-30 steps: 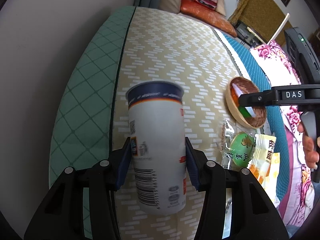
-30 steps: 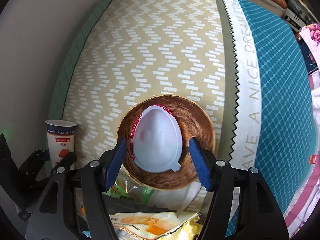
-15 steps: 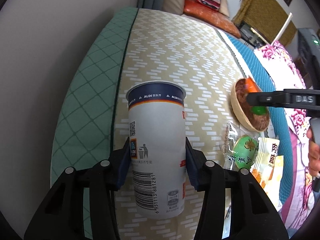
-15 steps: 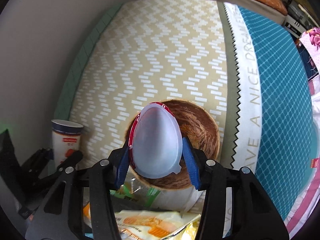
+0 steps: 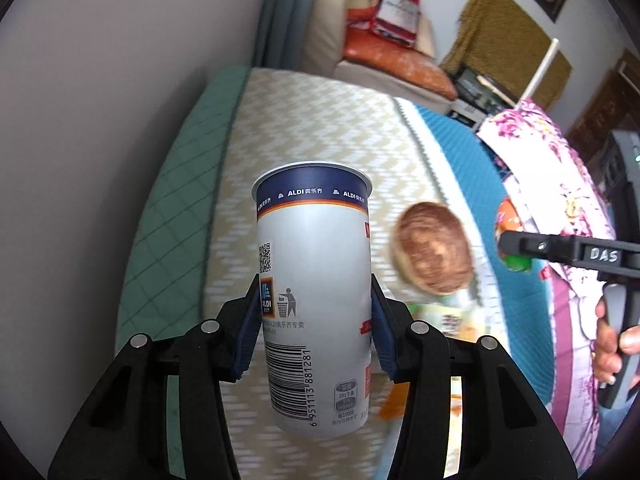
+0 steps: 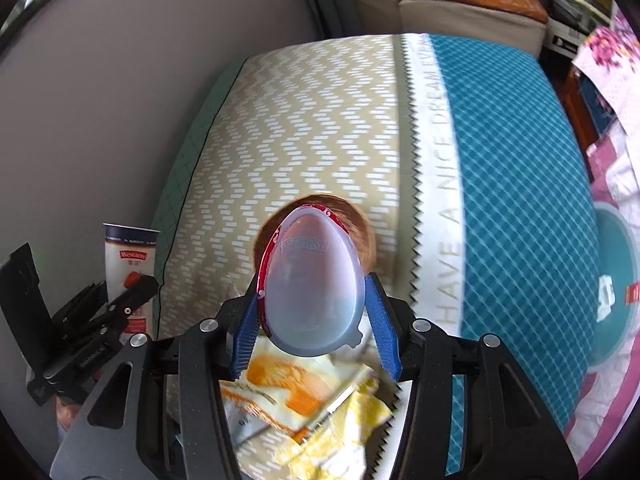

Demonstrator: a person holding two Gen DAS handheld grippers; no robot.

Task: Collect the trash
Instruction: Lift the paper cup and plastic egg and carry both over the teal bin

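My left gripper [image 5: 314, 328] is shut on a tall white paper cup [image 5: 314, 292] with a dark blue rim, held upright above the bed. My right gripper [image 6: 316, 316] is shut on a translucent egg-shaped plastic shell [image 6: 314, 284] with a red edge, lifted clear of the brown wooden bowl [image 6: 360, 228] behind it. In the left wrist view the right gripper [image 5: 520, 248] shows at the right with something green and orange in it, beside the bowl [image 5: 434, 254]. The right wrist view catches the cup [image 6: 130, 260] and left gripper [image 6: 136, 288] at lower left.
Yellow and orange snack wrappers [image 6: 312, 404] lie on the bed under my right gripper. The mattress cover [image 6: 304, 128] has a beige zigzag part and a teal part. A grey wall runs along the left. A floral cloth [image 5: 560, 184] and a hand [image 5: 608, 340] sit at right.
The right gripper closed on the egg shell and lifted it out of the bowl. The left gripper rose with the cup. Both views now show the bed from higher up.
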